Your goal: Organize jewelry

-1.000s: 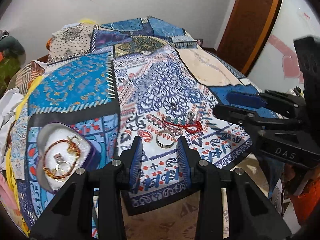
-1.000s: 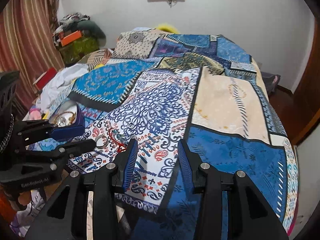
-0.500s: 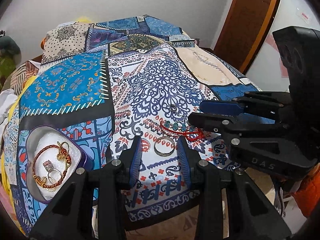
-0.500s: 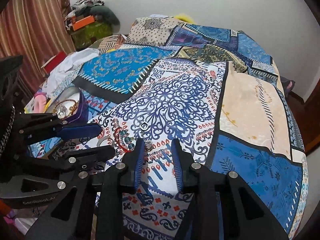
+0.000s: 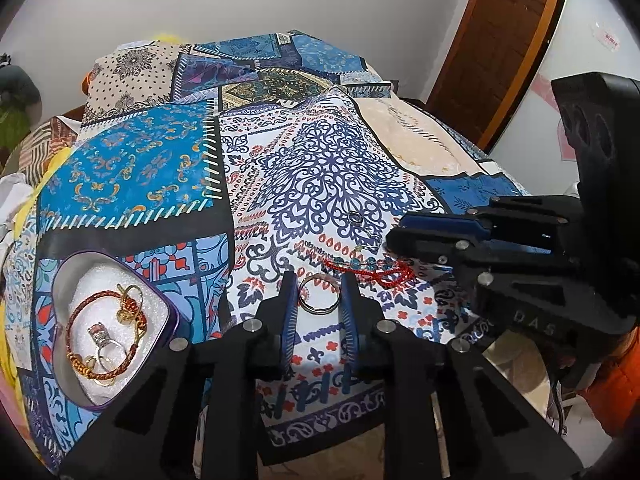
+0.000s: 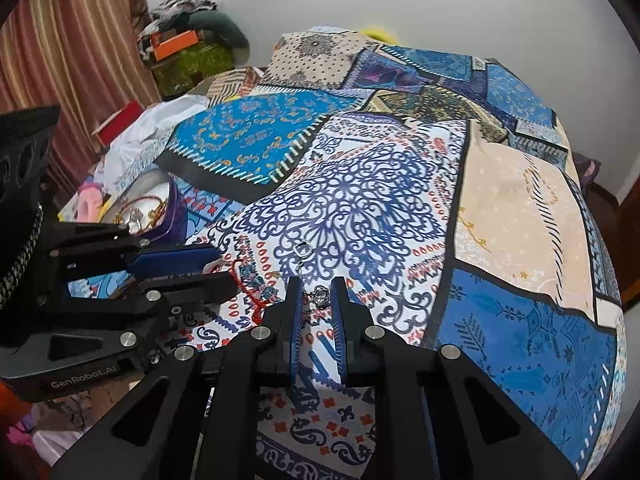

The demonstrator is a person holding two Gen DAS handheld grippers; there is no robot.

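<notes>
Left gripper [image 5: 319,292] jaws apart, astride bangle [image 5: 319,299].
Right gripper [image 6: 314,295] parted around small ring [image 6: 321,294], frame centre.

bangle [image 5: 319,299]: gold, flat on bedspread
red bracelet [image 5: 370,270]: beaded, strung out beside bangle
tin [image 5: 166,312]: open, holds braided bracelet [image 5: 105,340], rings

Left tool [image 5: 319,294] over a bangle [image 5: 319,294] on the patterned bedspread [image 5: 328,168]

We see its jaws apart on either side of the bangle. Beyond lies a red bead string [image 5: 372,270]; the right tool [image 5: 400,236] reaches in there. A purple-rimmed tin [image 5: 166,308] to the left holds bracelets and rings.
</notes>
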